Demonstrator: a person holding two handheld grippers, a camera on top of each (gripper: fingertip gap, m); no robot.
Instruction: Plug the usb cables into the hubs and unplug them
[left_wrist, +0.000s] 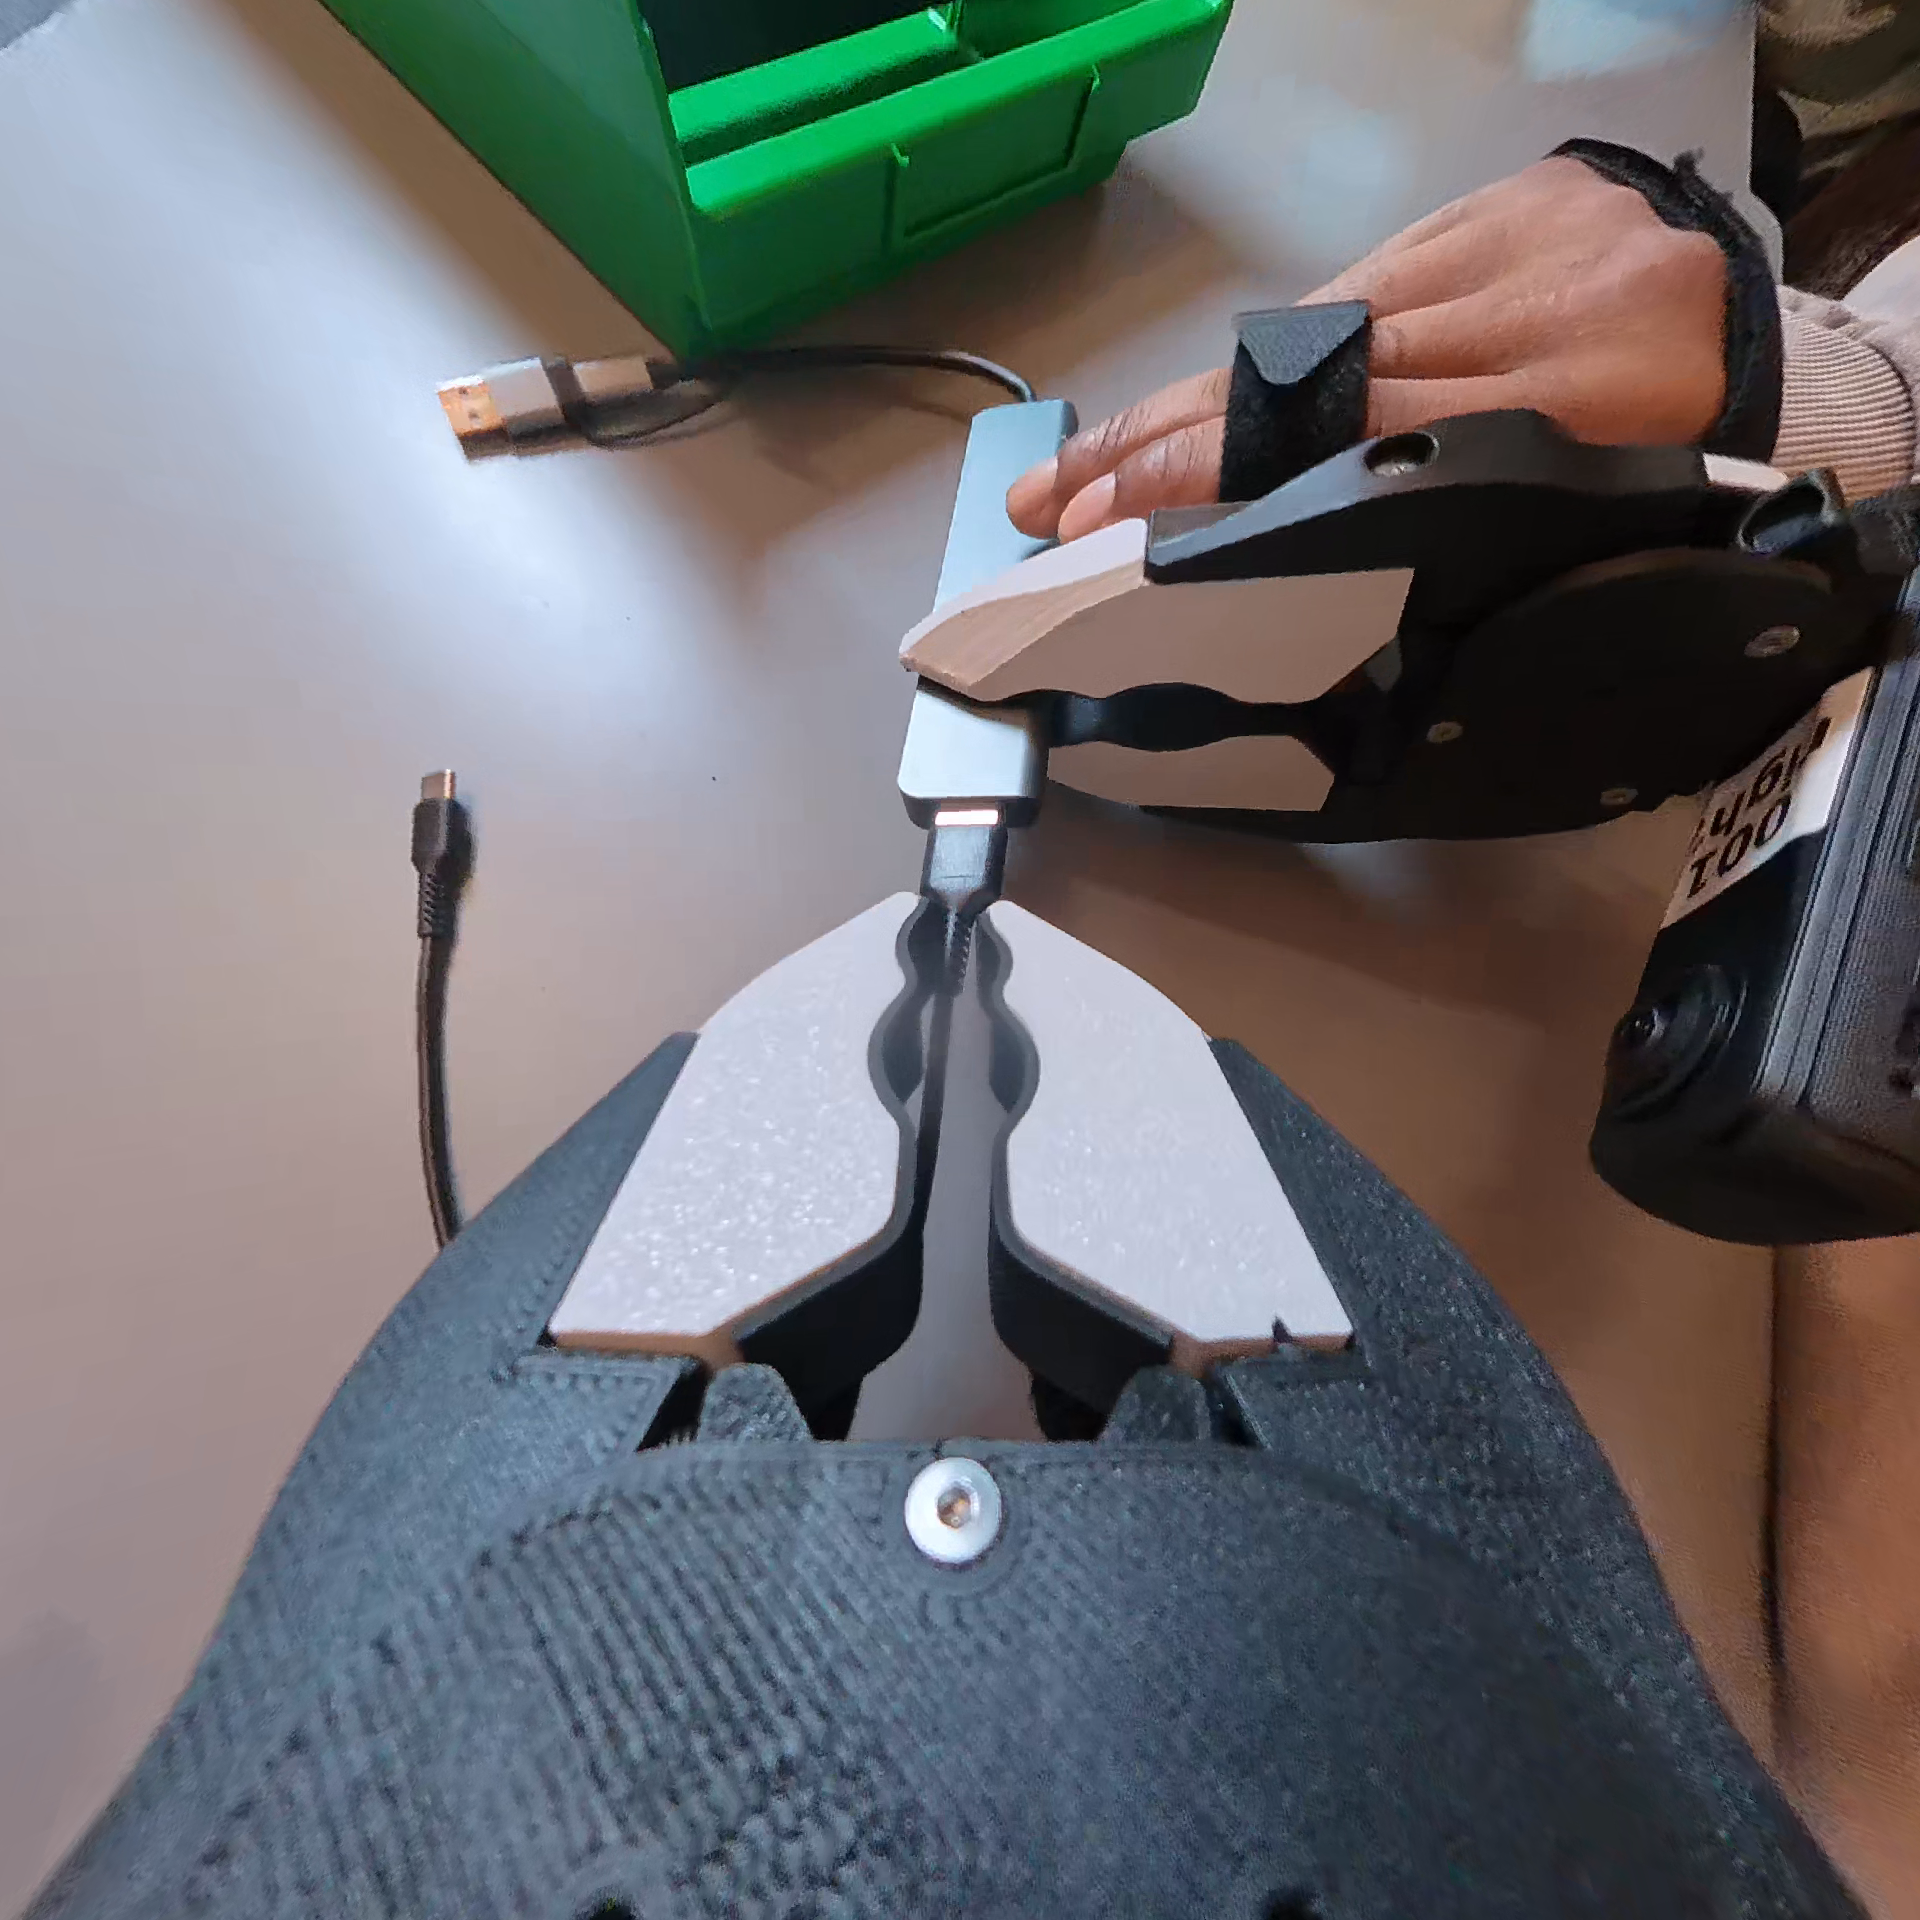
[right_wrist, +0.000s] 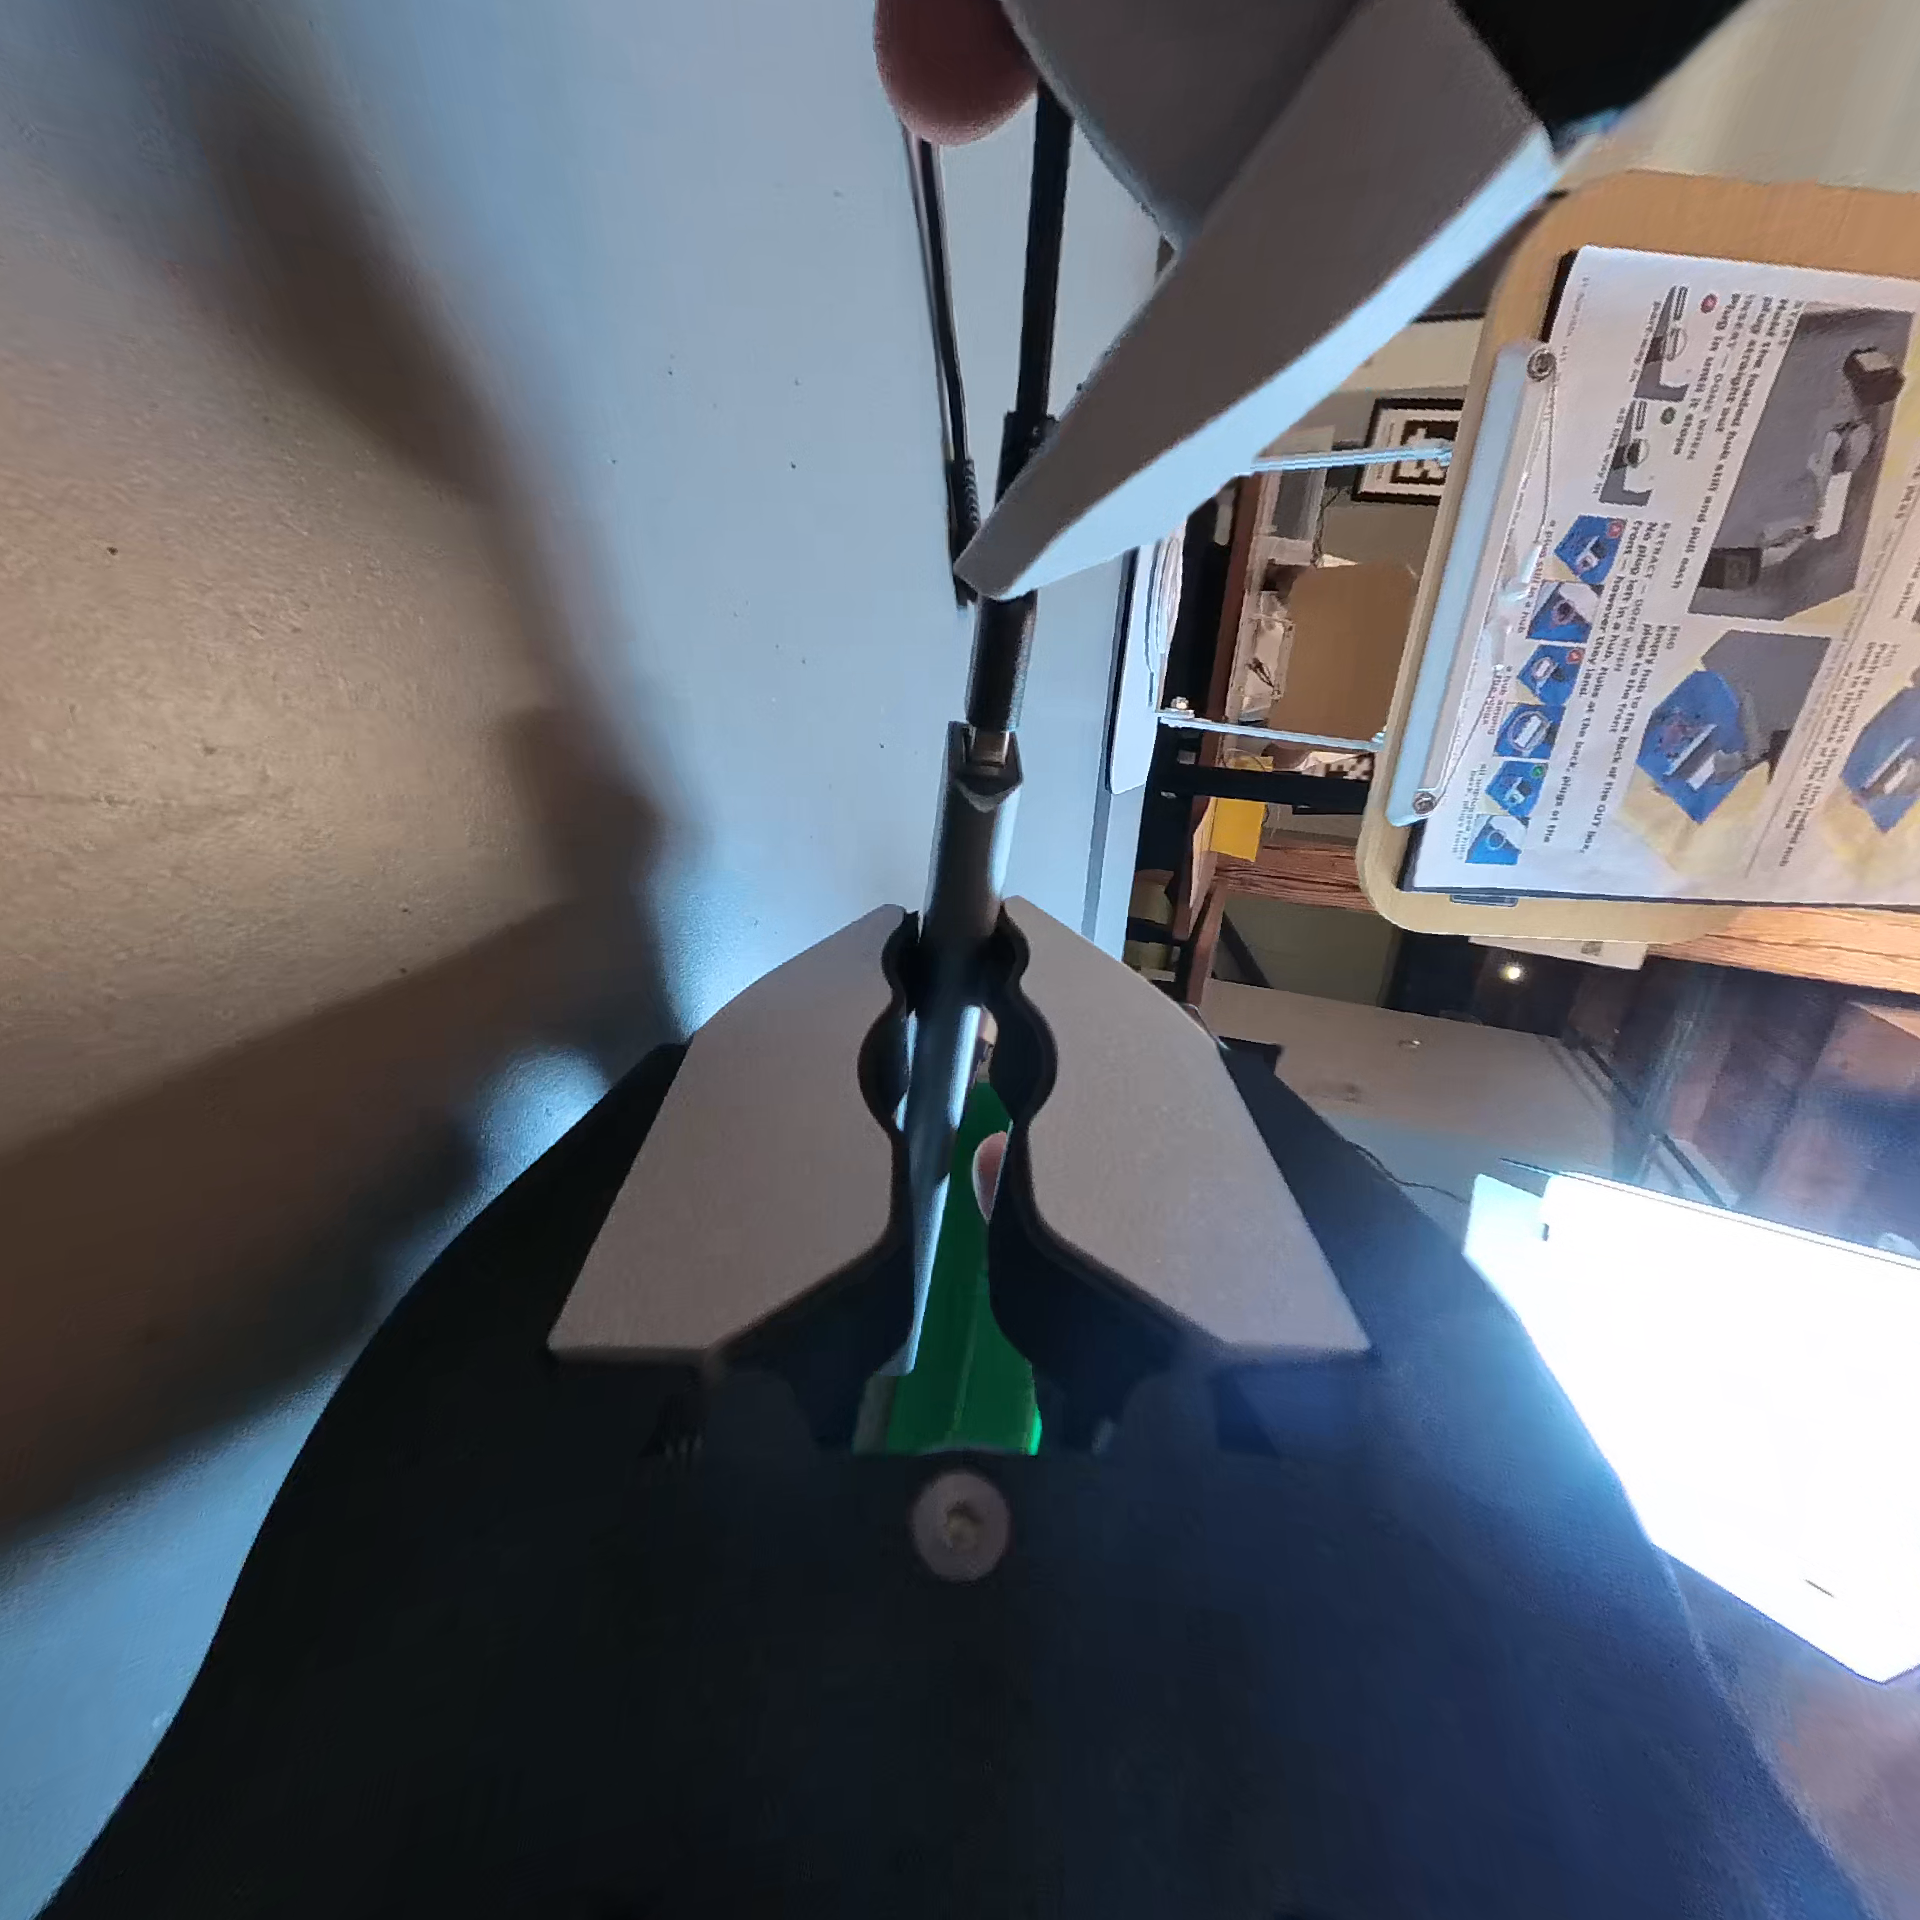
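Grey metal, the hub (left_wrist: 971, 665) lies on the tan table (left_wrist: 260, 675) ahead of me, pinched across its near end by my right gripper (left_wrist: 982, 691) coming in from the right. My left gripper (left_wrist: 954, 920) is closed narrow on the black usb cable (left_wrist: 961, 857) just behind its plug, whose silver tip sits at the hub's near port — I cannot tell how deep. Its other end (left_wrist: 436, 831) lies loose to the left; far back sit spare connectors (left_wrist: 540, 400) and a green bin (left_wrist: 831, 135)
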